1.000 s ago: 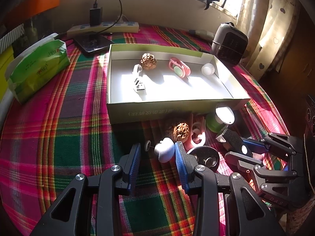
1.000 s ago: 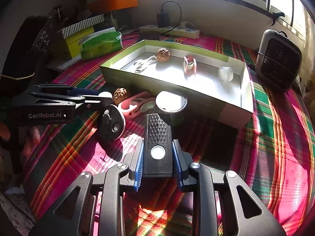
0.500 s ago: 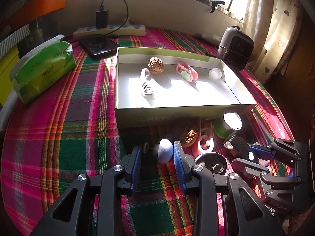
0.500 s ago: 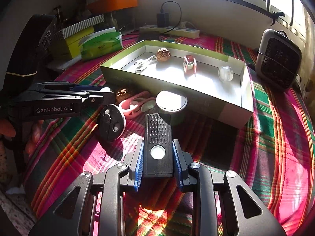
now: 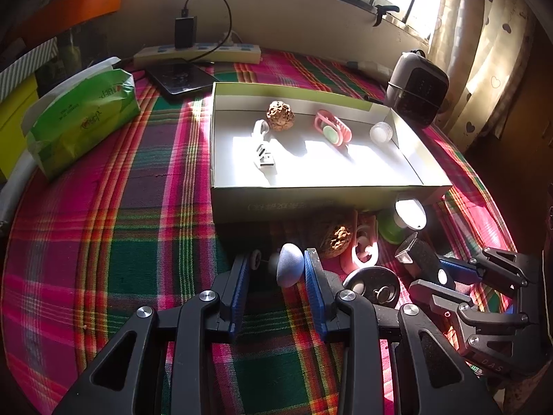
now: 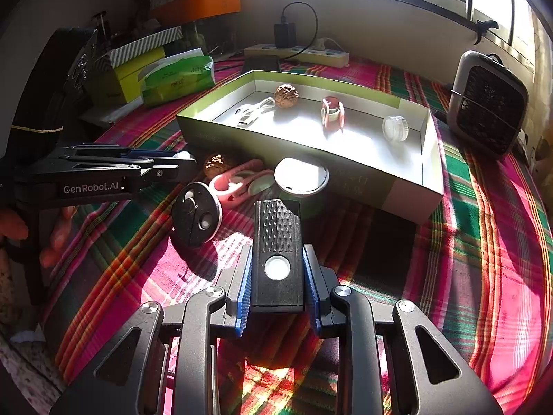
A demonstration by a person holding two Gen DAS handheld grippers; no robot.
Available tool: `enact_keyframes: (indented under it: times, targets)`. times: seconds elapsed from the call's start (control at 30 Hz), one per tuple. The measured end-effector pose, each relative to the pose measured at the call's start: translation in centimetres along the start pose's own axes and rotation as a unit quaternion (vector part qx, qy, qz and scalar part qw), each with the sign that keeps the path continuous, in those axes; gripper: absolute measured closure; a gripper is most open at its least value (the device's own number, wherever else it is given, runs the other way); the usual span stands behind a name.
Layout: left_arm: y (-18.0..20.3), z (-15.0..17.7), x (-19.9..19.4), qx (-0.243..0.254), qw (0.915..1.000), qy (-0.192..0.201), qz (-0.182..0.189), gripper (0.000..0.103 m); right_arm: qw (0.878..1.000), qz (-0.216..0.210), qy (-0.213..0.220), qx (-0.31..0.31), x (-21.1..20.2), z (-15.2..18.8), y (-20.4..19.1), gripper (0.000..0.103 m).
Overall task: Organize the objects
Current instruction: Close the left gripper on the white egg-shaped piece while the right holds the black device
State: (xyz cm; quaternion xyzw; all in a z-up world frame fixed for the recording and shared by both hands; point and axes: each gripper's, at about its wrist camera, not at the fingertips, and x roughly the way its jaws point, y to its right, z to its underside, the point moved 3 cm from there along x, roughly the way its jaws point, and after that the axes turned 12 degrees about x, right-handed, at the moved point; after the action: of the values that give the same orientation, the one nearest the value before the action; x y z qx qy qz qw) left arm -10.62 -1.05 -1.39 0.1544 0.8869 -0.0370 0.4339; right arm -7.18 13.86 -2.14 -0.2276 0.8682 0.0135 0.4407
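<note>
black ridged plastic, a flat rectangular block with a round white button (image 6: 276, 266), sits pinched between the blue pads of the right gripper (image 6: 277, 287); its long axis runs straight ahead along the fingers, toward the near wall of the shallow white cardboard box with the green rim (image 6: 427, 145). the box lies ahead and slightly up-frame of both grippers, on the red-and-green plaid cloth (image 5: 114, 242).

the left gripper (image 5: 276, 269) straddles a small pale egg-shaped piece with a thin stem and tiny wheel (image 5: 289, 269) — the right pad looks to touch it, the left pad stands off by the wheel, so a firm pinch cannot be told. the egg lies just short of the box wall, nearer the left hand than the right.

still outside the box, bunched between the two grippers: a wrinkled brown walnut (image 5: 337, 238), a pink plastic clip (image 5: 363, 249), a black round disc (image 5: 375, 285) and a green tub with a white lid (image 5: 404, 218).

shadow under the box wall dims this cluster; the clip's shape is hard to read, and the egg's underside is hidden.
</note>
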Motion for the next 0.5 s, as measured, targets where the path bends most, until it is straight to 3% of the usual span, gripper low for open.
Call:
enact_keyframes:
  times: [0.5]
  targets:
    - [0.00, 0.06, -0.90, -0.002, 1.0000, 0.009, -0.003, 0.074, 1.000, -0.009, 0.002, 0.006, -0.47, 0.38, -0.41, 0.075]
